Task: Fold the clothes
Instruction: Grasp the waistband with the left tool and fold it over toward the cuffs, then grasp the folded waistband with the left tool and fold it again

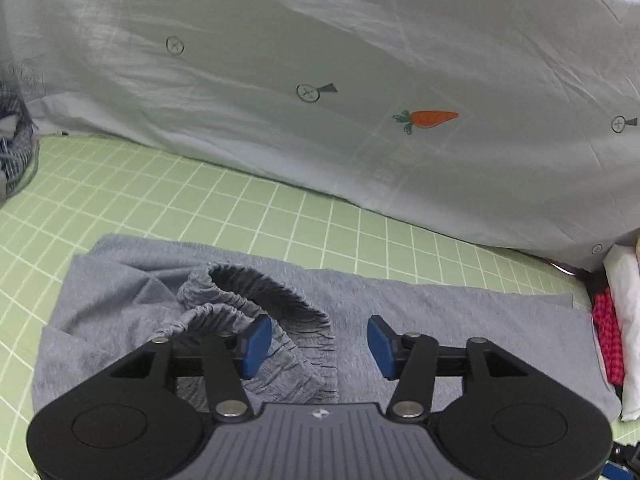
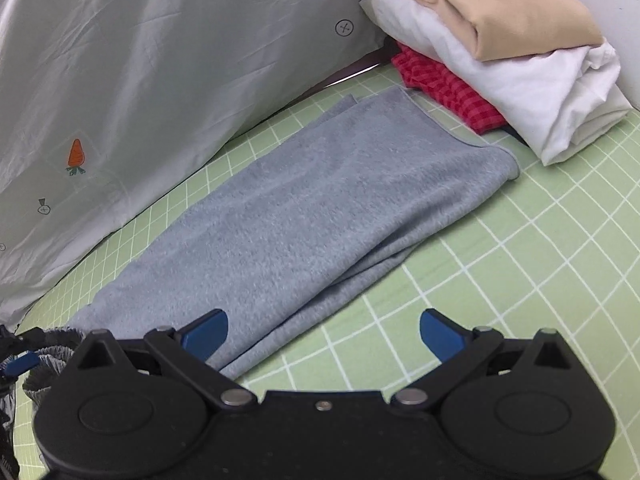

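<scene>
Grey pants (image 2: 304, 216) folded on green mat (image 2: 520, 280); both grippers agape, empty

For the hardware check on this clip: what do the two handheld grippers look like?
Both match. The left gripper has a black body with round side discs, black linkage arms on silver pivot pins, a ribbed grey centre plate with a small emblem, and blue pads. The right gripper is all black, with blue fingertips. No cables, hands or sleeves show.
</scene>
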`<action>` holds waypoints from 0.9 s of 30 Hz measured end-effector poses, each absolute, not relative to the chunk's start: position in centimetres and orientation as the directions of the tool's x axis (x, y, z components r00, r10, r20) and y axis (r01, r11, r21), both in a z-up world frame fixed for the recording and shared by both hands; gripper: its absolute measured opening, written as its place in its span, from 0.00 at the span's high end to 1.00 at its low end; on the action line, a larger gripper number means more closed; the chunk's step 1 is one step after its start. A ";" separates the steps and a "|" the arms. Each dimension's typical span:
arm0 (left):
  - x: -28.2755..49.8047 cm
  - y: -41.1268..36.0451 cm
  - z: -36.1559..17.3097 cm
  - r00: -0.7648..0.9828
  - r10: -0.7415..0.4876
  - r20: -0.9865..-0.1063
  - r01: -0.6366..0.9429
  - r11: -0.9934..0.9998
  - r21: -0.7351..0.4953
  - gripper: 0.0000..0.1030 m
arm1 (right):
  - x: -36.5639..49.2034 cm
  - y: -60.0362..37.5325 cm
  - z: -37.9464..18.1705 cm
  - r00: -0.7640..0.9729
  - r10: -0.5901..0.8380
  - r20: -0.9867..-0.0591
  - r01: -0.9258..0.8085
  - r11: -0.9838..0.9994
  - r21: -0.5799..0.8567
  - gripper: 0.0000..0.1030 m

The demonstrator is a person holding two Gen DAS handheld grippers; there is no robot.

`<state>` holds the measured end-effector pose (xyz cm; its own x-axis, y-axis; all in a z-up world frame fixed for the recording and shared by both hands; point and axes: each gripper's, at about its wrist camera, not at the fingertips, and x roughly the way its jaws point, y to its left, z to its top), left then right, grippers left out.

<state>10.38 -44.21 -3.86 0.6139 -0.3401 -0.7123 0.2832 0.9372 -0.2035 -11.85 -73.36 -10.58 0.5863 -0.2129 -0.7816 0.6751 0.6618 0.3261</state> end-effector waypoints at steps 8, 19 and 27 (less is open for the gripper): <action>12.1 -39.6 -5.3 0.594 -0.210 -0.777 0.096 0.977 -0.190 0.41 | -9.4 -72.7 -11.4 0.596 -0.173 -0.784 0.632 0.704 0.325 0.00; 12.7 -38.8 -5.2 0.585 -0.125 -0.801 0.044 0.992 -0.122 0.37 | -9.6 -71.5 -12.7 0.533 -0.176 -0.828 0.667 0.690 0.282 0.00; 12.4 -37.6 -6.8 0.553 -0.076 -0.829 -0.013 0.995 -0.100 0.38 | -8.2 -69.9 -13.2 0.539 -0.125 -0.833 0.616 0.733 0.289 0.00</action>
<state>12.41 -37.57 -6.78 0.5534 -0.0764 -0.8294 -0.0128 0.9949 -0.1002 -8.18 -69.88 -13.20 0.5394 -0.1247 -0.8327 0.6162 0.7325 0.2894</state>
